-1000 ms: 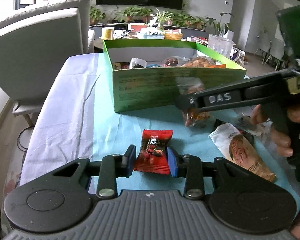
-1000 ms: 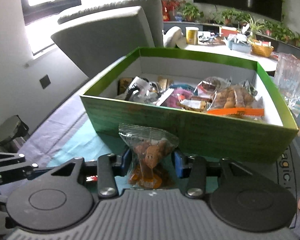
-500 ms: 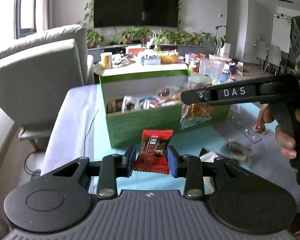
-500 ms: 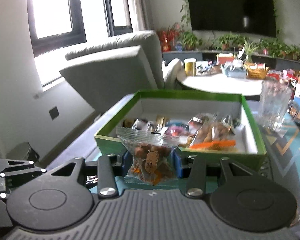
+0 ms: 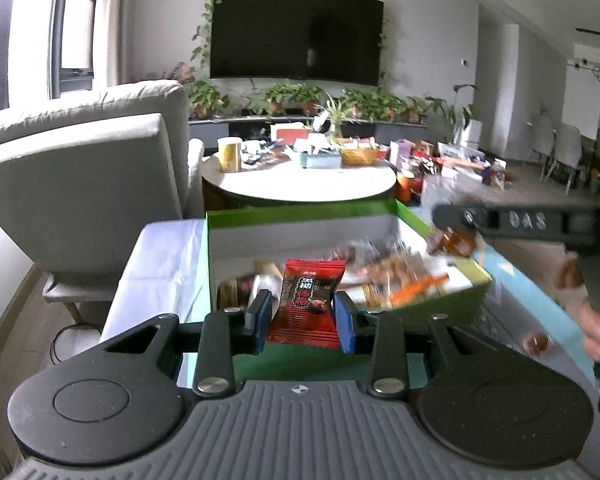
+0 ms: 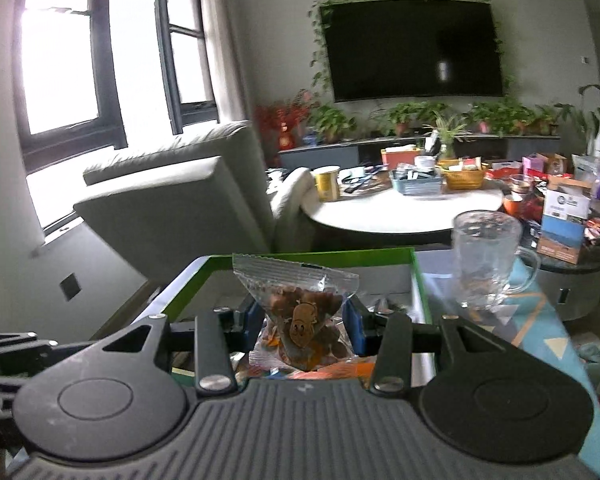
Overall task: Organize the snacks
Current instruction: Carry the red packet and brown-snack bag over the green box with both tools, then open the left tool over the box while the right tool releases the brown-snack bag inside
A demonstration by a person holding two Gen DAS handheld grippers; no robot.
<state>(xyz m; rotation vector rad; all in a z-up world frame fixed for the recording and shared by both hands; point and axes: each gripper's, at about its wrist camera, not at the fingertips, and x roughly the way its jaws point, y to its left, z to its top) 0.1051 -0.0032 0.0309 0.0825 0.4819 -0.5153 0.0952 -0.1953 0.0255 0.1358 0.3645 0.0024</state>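
— Snacks first: where did the red packet (image 5: 306, 304) stand?

— Pinched between the left gripper's (image 5: 305, 322) blue pads, upright, long axis vertical, printed face toward the camera. A second before it hung over the teal cloth; now it was above the near edge of the green box (image 5: 300, 216).

— And the clear bag of brown pieces (image 6: 300, 320)?

— Clamped in the right gripper (image 6: 304, 326), sealed edge up, likewise lifted from in front of the box to over it, left of the glass mug (image 6: 488, 256). Both looked ready to drop.
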